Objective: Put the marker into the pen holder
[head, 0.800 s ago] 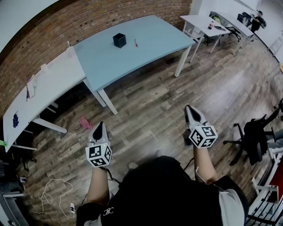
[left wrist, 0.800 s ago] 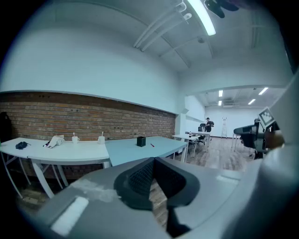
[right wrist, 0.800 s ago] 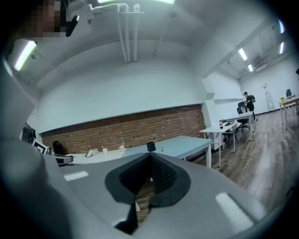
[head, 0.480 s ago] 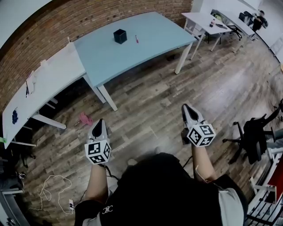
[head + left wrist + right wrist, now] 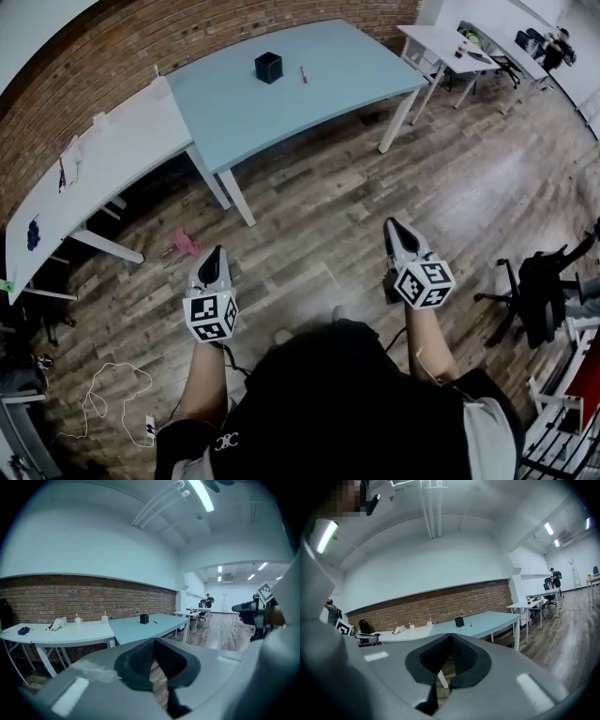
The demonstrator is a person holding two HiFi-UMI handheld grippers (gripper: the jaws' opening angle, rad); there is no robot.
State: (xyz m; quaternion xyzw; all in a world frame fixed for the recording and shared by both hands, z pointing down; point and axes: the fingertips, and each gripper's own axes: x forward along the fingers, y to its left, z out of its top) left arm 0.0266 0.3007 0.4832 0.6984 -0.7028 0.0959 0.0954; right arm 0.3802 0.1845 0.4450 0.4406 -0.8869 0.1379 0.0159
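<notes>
Left gripper (image 5: 215,255) and right gripper (image 5: 394,228) are hanging closed and empty, well apart from the marker (image 5: 303,74) lying near the pen holder (image 5: 268,67) on the blue table (image 5: 366,56), so the approach is probably pending, calling for stepping closer and opening one gripper.

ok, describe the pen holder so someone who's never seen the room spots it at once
Start at the brick wall, then the light blue table in front of it. Near that table's far side stands the pen holder, a small black box. It is the only dark, boxy thing there; its one neighbour, a thin red marker, lies apart from it.
</notes>
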